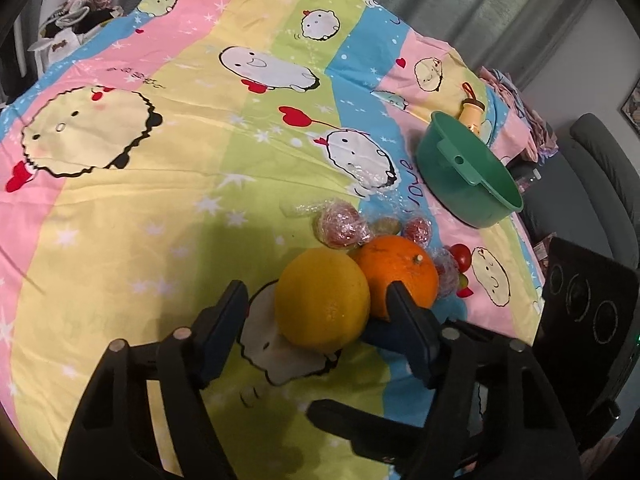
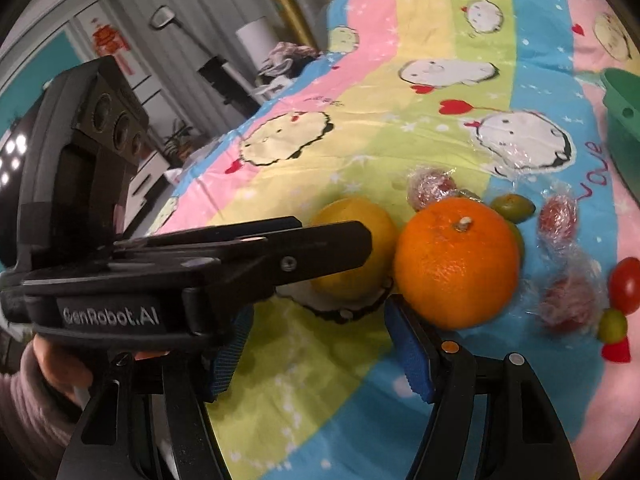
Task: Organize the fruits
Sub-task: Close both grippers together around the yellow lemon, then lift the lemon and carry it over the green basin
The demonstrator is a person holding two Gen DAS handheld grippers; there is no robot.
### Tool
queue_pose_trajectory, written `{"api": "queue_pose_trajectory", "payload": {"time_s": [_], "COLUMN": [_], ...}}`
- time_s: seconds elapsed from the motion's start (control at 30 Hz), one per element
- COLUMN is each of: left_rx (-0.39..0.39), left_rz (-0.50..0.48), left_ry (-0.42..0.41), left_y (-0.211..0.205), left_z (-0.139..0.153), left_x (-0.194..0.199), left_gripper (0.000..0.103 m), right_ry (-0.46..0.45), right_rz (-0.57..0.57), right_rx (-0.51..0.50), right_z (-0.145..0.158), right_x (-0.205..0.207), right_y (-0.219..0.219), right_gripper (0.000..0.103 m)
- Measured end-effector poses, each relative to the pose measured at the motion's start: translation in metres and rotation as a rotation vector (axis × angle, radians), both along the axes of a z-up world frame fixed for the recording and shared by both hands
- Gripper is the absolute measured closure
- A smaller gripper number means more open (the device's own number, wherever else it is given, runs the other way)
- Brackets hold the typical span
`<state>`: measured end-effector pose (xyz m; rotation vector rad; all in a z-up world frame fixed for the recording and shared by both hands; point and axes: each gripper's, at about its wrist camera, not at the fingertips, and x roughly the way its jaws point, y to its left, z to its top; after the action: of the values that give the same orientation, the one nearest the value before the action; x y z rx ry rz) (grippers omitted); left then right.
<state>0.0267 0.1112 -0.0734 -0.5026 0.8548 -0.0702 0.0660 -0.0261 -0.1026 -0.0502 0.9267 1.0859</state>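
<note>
A yellow lemon-like fruit [image 1: 322, 299] lies on the patterned cloth, touching an orange [image 1: 396, 271]. My left gripper [image 1: 316, 300] is open, its jaws on either side of the yellow fruit, not closed on it. In the right wrist view the orange [image 2: 456, 262] sits just ahead of my open right gripper [image 2: 320, 324], with the yellow fruit [image 2: 354, 256] partly hidden behind the left gripper's body [image 2: 200, 264]. Small wrapped red fruits [image 1: 342, 224], a green olive-like fruit [image 2: 512, 207] and a cherry tomato [image 2: 625, 285] lie around them. A green bowl [image 1: 468, 172] stands at the back right.
The cloth-covered table [image 1: 160, 200] drops off at the right edge beside grey chairs [image 1: 600, 168]. A small yellow toy bottle [image 1: 472, 114] stands behind the bowl. Loose plastic wrap [image 2: 520, 152] lies on the cloth. Clutter sits at the far left corner [image 1: 76, 20].
</note>
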Motion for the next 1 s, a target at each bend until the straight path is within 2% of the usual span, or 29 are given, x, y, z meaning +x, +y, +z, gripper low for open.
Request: {"api": "queue_pose_trajectory", "payload": {"time_s": [0.1, 0.17, 0.3, 0.47, 0.53, 0.67, 0.8, 1.0], "left_rx": [-0.034, -0.087, -0.114, -0.112, -0.117, -0.090, -0.109, -0.066], "left_rz": [-0.019, -0.030, -0.036, -0.036, -0.037, -0.036, -0.024, -0.007], "left_ry": [0.004, -0.001, 0.003, 0.009, 0.015, 0.010, 0.008, -0.014], "left_y": [0.004, 0.008, 0.013, 0.014, 0.015, 0.011, 0.012, 0.002], "left_z": [-0.002, -0.003, -0.003, -0.005, -0.005, -0.004, -0.004, 0.012], "left_x": [0.006, 0.010, 0.014, 0.012, 0.012, 0.010, 0.008, -0.012], "left_gripper": [0.046, 0.047, 0.051, 0.053, 0.052, 0.052, 0.053, 0.053], "right_ry": [0.032, 0.044, 0.083, 0.057, 0.047, 0.052, 0.042, 0.026], "right_rz": [-0.062, -0.089, -0.148, -0.147, -0.150, -0.141, -0.127, -0.088], "right_rx": [0.028, 0.044, 0.067, 0.044, 0.027, 0.036, 0.038, 0.062], "right_z": [-0.002, -0.001, -0.002, -0.005, -0.006, -0.008, -0.009, 0.000], "right_x": [0.005, 0.009, 0.016, 0.017, 0.019, 0.023, 0.022, 0.006], "right_y": [0.003, 0.005, 0.006, 0.012, 0.011, 0.008, 0.003, -0.003], "right_gripper": [0.032, 0.032, 0.032, 0.035, 0.047, 0.048, 0.048, 0.049]}}
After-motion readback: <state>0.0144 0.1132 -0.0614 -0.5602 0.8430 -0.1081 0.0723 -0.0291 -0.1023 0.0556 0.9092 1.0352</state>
